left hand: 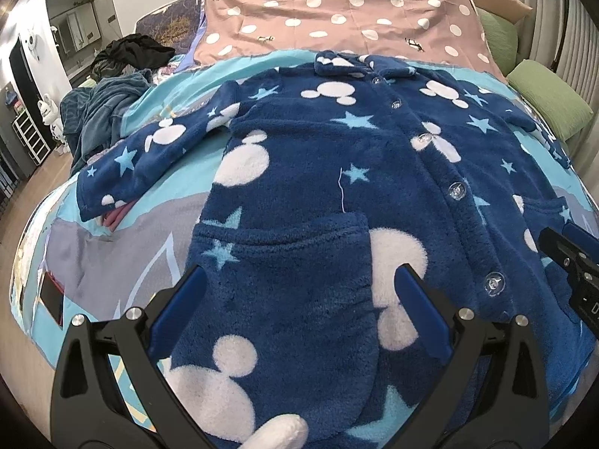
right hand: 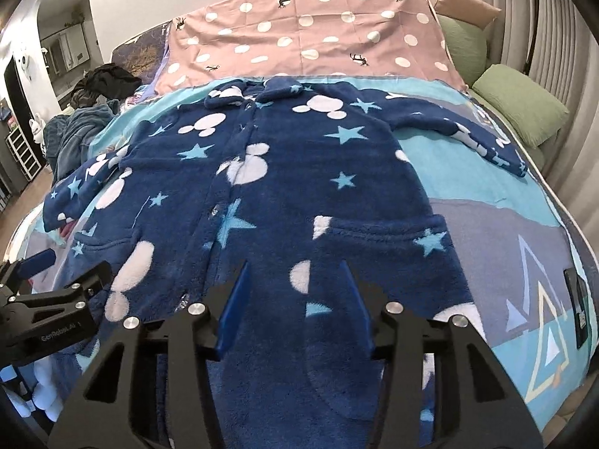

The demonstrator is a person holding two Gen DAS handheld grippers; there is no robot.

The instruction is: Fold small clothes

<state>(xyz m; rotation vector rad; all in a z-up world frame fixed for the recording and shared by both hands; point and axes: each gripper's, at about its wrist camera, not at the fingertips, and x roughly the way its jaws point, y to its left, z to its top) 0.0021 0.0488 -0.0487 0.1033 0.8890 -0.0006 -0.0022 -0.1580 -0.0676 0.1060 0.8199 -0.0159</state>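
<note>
1. Lying flat, front up, on the bed cover (left hand: 157, 202): a navy fleece pyjama top (left hand: 318, 172) w/ white mouse-head shapes & pale-blue stars, collar twd the far end, both sleeves spread out to the sides.
2. Clear buttons (left hand: 456, 190) run down the placket, all done up as far as visible.
3. Left gripper (left hand: 299, 299) sits over the near hem, on the patch pocket; its blue fingers (left hand: 179, 307) stand wide apart w/ fleece betw them, pads not pressing the cloth – released.
4. Right gripper (right hand: 295, 299) over the other half of the hem, near the second pocket; blue fingers (right hand: 234, 307) about half apart, fabric lying betw them. Can't tell if the pads actually pinch the fleece.
5. Each gripper shows at the edge of the other's view: the two are side by side along the near hem, apart.
6. Beyond the collar: a pink sheet w/ white dots (left hand: 337, 15) spread across the bed.
7. Green pillows (right hand: 520, 104) stacked at the right side, by the ribbed wall.
8. Dark heap of clothes (left hand: 131, 52) & a teal blanket (left hand: 101, 104) at the far left corner.
</note>
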